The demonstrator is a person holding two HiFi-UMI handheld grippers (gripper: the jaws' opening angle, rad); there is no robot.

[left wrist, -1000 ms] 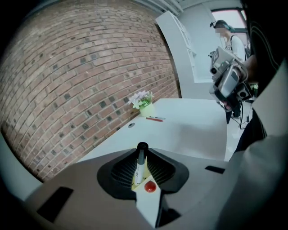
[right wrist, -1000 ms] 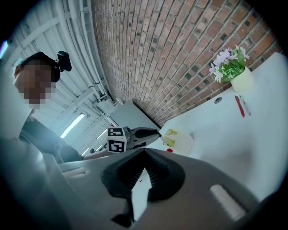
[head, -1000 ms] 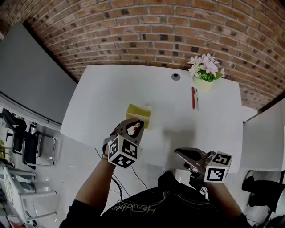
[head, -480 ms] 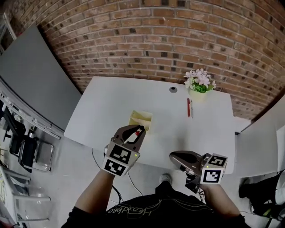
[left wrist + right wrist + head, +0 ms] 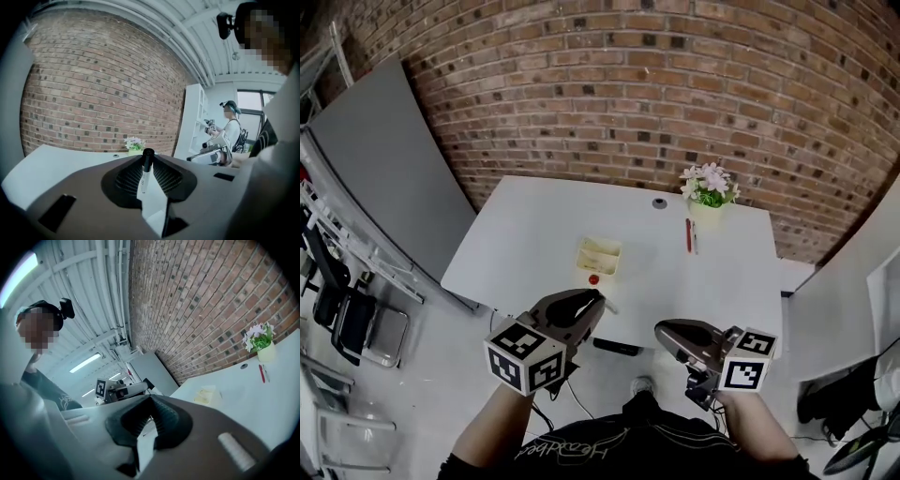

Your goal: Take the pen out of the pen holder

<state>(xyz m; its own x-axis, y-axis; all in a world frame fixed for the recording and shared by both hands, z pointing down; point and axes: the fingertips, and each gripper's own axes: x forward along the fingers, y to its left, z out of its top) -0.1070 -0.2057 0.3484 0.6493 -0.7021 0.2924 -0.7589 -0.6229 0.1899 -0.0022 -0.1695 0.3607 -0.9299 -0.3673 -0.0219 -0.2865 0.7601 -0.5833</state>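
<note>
Where the left gripper [image 5: 592, 302] hangs by the near edge of the table [image 5: 525, 234], its jaws are clamped on the pen [image 5: 144, 177], white-barrelled, black cap past the tips; pen holder [image 5: 598, 255], yellow, on the table, apart from the pen; small red object [image 5: 593, 279] just beside it; right gripper [image 5: 664, 331], jaws together, nothing between

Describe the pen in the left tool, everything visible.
The pen has a white barrel with dark print too small to read and a black cap at its upper end. In the left gripper view it stands nearly upright, crosswise between the ribbed black pads of the left tool, which is shut on it. Only the pads touch it; it is out of the holder.
</note>
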